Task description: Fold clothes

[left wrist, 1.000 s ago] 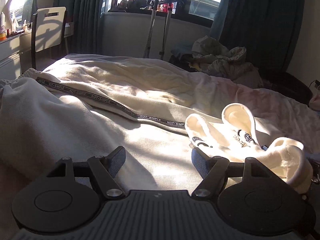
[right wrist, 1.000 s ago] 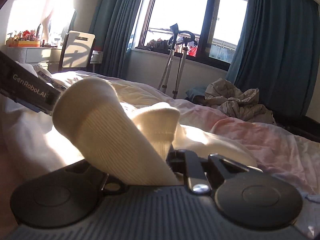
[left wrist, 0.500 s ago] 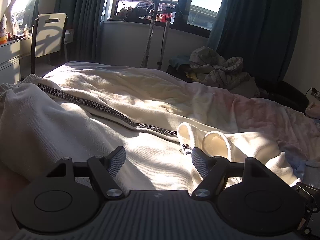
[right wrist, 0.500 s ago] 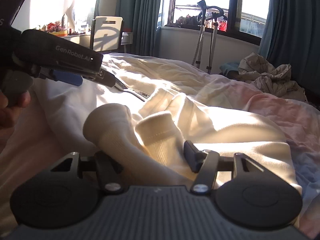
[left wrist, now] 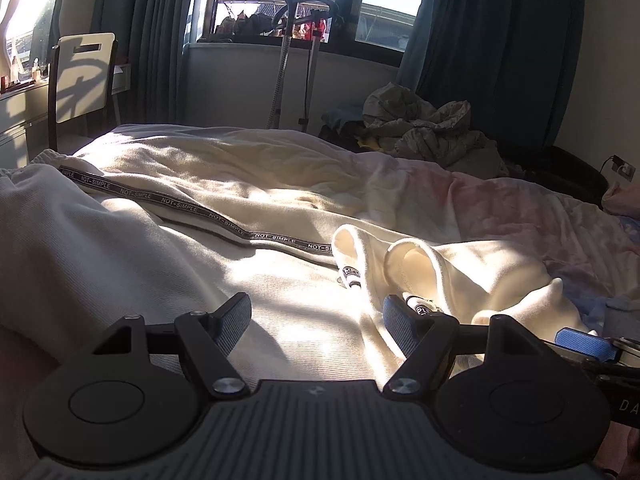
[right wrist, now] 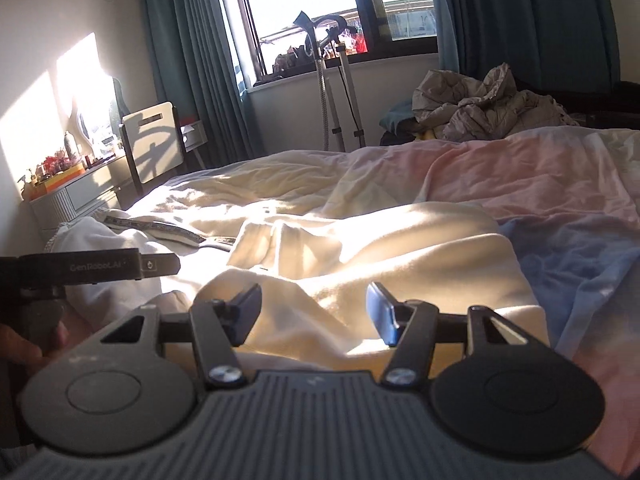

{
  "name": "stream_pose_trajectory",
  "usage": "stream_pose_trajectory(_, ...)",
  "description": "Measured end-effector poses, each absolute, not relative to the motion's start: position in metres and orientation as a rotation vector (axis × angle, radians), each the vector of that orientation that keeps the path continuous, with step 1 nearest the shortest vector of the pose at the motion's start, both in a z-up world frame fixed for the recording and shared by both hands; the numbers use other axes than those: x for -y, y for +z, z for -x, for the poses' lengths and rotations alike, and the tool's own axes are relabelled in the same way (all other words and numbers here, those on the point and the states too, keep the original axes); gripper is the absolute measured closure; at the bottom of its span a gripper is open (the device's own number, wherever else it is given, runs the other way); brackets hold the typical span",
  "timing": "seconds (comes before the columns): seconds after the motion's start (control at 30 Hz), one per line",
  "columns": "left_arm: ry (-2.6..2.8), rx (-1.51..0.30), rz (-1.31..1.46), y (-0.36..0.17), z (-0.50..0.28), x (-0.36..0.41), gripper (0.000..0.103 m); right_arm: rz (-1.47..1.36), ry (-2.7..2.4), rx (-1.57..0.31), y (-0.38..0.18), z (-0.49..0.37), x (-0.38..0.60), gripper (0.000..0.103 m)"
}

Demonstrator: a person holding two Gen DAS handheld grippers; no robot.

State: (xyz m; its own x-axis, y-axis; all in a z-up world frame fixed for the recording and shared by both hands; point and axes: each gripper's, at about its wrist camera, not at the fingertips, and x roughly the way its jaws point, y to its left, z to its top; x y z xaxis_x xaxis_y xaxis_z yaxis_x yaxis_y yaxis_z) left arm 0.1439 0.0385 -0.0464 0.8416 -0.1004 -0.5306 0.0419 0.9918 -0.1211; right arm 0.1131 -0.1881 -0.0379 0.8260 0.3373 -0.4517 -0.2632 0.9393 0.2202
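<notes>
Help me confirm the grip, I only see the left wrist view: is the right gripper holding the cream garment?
Observer: No. The right gripper is open; its jaws have just been opening, and the cream garment lies under them, unpinched.
Operator: Who's steadying my left gripper?
Observer: A hand grips its handle, at the right wrist view's left edge.
Operator: What's beside the garment's right side?
Observer: The sheet there is blue.

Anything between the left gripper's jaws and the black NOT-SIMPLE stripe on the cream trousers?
Only bare cream trouser fabric, sunlit; the left wrist view shows it. The left gripper is open, and the stripe lies beyond it.
</notes>
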Motion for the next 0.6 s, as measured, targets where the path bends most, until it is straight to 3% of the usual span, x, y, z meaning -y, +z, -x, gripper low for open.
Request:
stream_pose_trajectory(0.17, -0.092, -0.569, 0.094, -0.05, -0.141, -0.034, 0.027, -0.202, 0.286, -0.605, -0.083, -0.141, 0.183, 0.043)
stream_pose_trajectory(0.47, -0.317, -0.483, 0.111, -0.044, -0.114, -0.014, 0.027, -0.319, 0.196, -0.511, -0.047, -0.125, 0.214, 0.044)
stream_pose_trajectory(0.6, -0.273, -0.539, 0.0, -0.058, -0.12, 0.004, 0.027, -0.19, 0.081, -0.467, -0.046, -0.124, 0.239, 0.041)
